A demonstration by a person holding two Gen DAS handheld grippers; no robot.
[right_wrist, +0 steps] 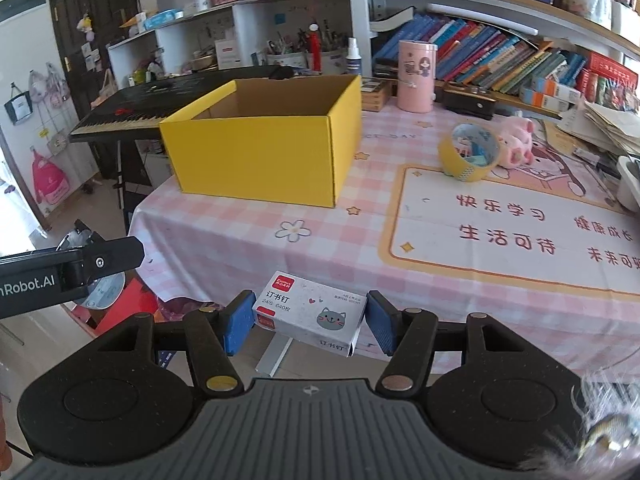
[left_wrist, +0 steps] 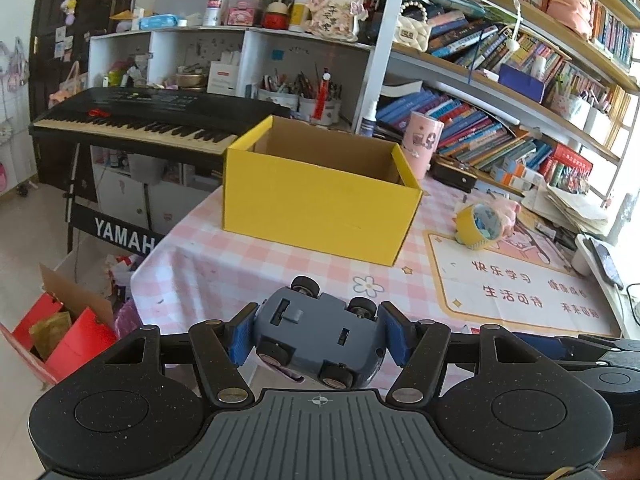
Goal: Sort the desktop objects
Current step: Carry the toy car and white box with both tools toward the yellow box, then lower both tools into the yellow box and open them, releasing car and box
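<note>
On the left, the left claw (left_wrist: 318, 334) is clamped on a grey-blue toy car (left_wrist: 316, 344), which sits upside down and skewed between the blue pads (left_wrist: 240, 336), wheels up, lifted over the near edge of the tabletop (left_wrist: 240, 256). The pads seem to bear on the car's rounded nose and tail, not on flat sides, so the likeliest trouble here is the car pivoting or squirting out of the grip during the carry. With the car hanging at the edge, a slip would probably send it to the floor or into the red carton (left_wrist: 76, 336) below, not back onto the cloth.

Ahead stands the open yellow box (left_wrist: 320, 204), at the far left part of the tabletop, well apart from both claws. Its near wall is tall; coming in too low could knock the box toward the keyboard (left_wrist: 132, 120) behind it.

To the right, the right claw (right_wrist: 310, 320) is closed on a white staple box (right_wrist: 310, 312), held across its short ends, slightly tilted, also above the near edge. Its end flap looks loose, so hard squeezing may crush it or spill staples.

Both claws head for one opening, and they could collide if they go together. The tape roll (right_wrist: 468, 156) and pink plush (right_wrist: 516, 140) lie far right, not yet sorted.
</note>
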